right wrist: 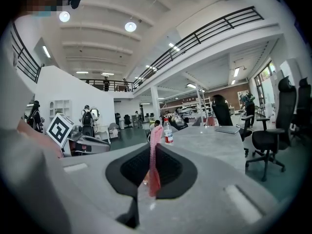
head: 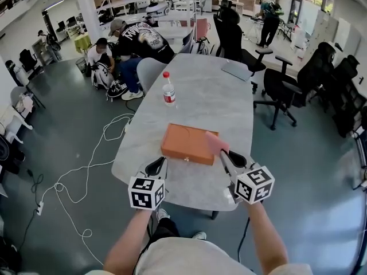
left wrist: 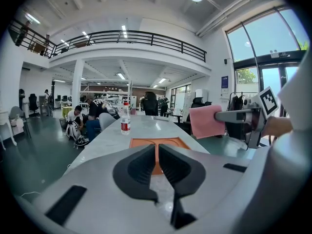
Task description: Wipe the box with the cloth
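Fingers [right wrist: 171,168] of right gripper [head: 223,155] are clamped on cloth [head: 216,141], held at the right edge of box [head: 188,143] (contact can't be told). Left gripper [head: 156,166] fingers [left wrist: 141,165] are nearly closed with nothing gripped, near box front-left. Box is laid flat on surface [head: 200,105], bottle [head: 168,89] beyond.

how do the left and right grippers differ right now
Hold: the left gripper has its jaws together on nothing, while the right gripper is clamped on the pink cloth.
Place: the left gripper sits by the near left corner of the orange box, while the right gripper is at the box's right end, holding the cloth up off the table.
Shared: both point forward toward the box, and neither touches it.
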A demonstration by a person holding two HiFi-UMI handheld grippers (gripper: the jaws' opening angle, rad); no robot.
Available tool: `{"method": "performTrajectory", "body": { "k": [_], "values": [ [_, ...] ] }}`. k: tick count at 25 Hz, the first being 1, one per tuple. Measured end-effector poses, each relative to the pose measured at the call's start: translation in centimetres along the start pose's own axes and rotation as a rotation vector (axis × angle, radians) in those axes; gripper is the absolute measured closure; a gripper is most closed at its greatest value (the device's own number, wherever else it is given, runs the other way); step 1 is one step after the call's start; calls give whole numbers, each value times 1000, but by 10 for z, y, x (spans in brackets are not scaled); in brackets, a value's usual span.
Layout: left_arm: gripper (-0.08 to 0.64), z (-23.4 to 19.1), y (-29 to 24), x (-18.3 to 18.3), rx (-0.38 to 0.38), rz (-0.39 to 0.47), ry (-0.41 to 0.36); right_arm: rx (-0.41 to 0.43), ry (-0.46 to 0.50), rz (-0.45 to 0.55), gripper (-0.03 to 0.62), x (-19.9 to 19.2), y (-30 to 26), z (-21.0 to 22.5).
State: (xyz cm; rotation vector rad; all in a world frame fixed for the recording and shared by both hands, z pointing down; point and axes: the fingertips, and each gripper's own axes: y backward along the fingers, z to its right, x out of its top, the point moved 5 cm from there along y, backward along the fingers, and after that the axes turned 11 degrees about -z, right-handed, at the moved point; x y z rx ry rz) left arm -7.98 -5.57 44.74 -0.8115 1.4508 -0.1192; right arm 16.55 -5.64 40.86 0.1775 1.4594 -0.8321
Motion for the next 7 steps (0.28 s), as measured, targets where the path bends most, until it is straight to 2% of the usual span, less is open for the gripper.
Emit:
{"method": "performTrajectory", "body": {
  "k": [7],
  "values": [
    [534,2,3,3,3,1,1,-1,-6,2,577,2,3,1]
  ]
}}
